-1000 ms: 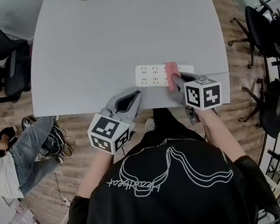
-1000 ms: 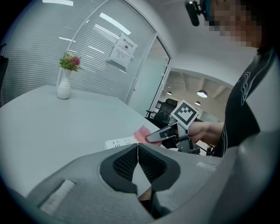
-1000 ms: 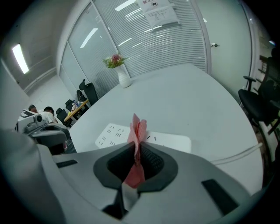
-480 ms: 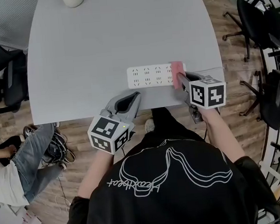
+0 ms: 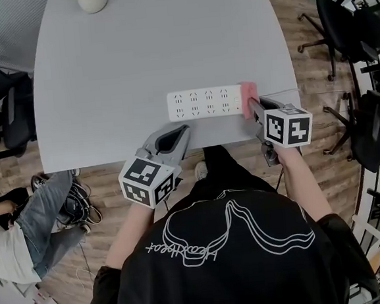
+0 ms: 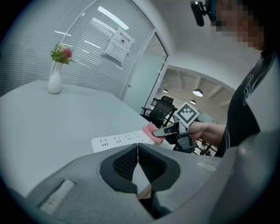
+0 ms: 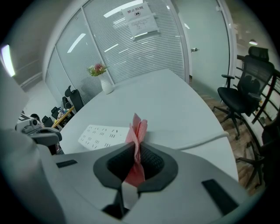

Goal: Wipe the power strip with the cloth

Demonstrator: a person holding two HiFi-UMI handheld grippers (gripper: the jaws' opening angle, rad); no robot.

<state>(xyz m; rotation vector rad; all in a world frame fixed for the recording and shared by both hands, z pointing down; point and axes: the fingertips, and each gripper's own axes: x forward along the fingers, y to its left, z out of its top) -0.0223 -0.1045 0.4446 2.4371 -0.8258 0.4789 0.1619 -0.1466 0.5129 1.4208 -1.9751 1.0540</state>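
A white power strip [image 5: 202, 102] lies near the front edge of the grey table [image 5: 141, 46]; it also shows in the left gripper view [image 6: 118, 141] and the right gripper view [image 7: 103, 134]. My right gripper [image 5: 252, 104] is shut on a pink cloth [image 5: 248, 98], folded and pinched between the jaws [image 7: 136, 131], resting at the strip's right end. The strip's white cable [image 7: 205, 141] runs off to the right. My left gripper [image 5: 183, 130] is shut and empty, just in front of the strip at the table edge.
A white vase [image 5: 91, 0] with flowers [image 6: 55, 76] stands at the table's far side. Black office chairs [image 5: 348, 28] stand to the right, another chair [image 5: 3, 98] to the left. A person's legs [image 5: 30, 215] and floor cables are at lower left.
My right gripper has slid the pink cloth rightward along the power strip, from its right-middle to its right end. The left gripper has held still.
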